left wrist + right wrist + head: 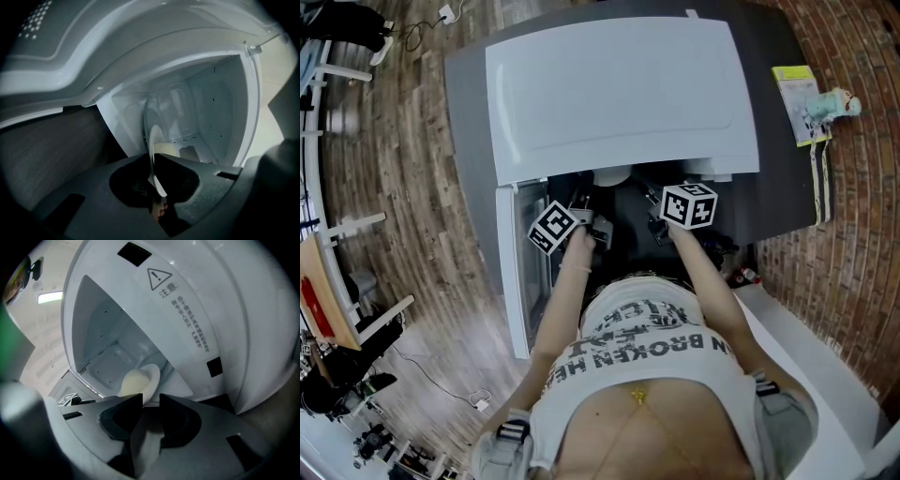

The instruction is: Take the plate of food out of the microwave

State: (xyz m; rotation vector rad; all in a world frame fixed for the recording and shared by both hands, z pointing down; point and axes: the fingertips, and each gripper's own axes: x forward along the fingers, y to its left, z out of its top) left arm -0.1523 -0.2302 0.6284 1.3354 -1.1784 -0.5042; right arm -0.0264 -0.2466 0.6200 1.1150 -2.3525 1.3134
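While in white boxy microwave (619, 94), round white ceramic plate (151, 376): likely stiff, slick, breakable (pale mounded food (131, 380) aboard); hold opposite rims.
Left gripper (157, 182): clamped on rim.
Right gripper (151, 400): likewise clamped.

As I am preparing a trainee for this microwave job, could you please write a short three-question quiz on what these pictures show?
1. True or false: the door of the microwave is shut.
2. Multiple choice: what does the left tool grip? A) a cup B) the rim of the plate C) nothing
3. Short answer: how many tools are shut on the plate?

Key
1. False: the door stands open, at the left in the head view.
2. B.
3. Two: the right tool pinches the rim as well.
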